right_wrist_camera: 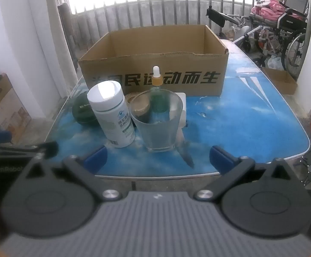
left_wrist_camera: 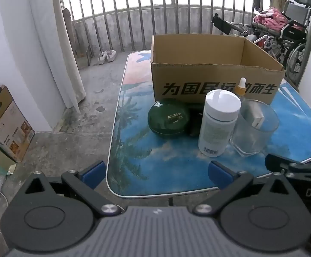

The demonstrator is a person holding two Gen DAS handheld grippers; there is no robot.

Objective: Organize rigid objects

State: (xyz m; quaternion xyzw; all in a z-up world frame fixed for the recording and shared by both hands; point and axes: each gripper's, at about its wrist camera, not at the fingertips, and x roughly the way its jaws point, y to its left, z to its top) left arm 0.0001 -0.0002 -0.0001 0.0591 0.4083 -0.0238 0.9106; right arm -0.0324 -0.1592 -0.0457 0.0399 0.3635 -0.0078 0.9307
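Left wrist view first: the left gripper (left_wrist_camera: pixel 155 171) hangs over the near edge of the table (left_wrist_camera: pixel 134 150), jaws spread as wide as they go and holding nothing; ahead of it, well clear of the blue pads, the cluster waits in front of the cardboard box (left_wrist_camera: pixel 215 85); green round case (left_wrist_camera: pixel 168 121) on the left, white bottle (left_wrist_camera: pixel 217 124) upright beside it, clear glass (left_wrist_camera: pixel 254 128) just to the right, dropper bottle (left_wrist_camera: pixel 241 87) tucked behind against the box wall.

Over to the right wrist view; the right gripper (right_wrist_camera: pixel 157 157) is equally wide, equally empty, and the glass sits almost dead centre between its pads but a little beyond them, not yet touched; the white bottle stands just left of it.

Handling, as I judge it: the glass is stiff, slippery and breakable, so a gentle squeeze across the mid wall, not the rim; something pale seems to sit in or behind it, hard to tell which; the white bottle looks like light plastic, tall and tippy, best taken around the body below the cap; the green case is smooth and domed, likely to squirt out unless pinched across its widest part; the dropper bottle is small and topheavy, take the body, not the rubber bulb.
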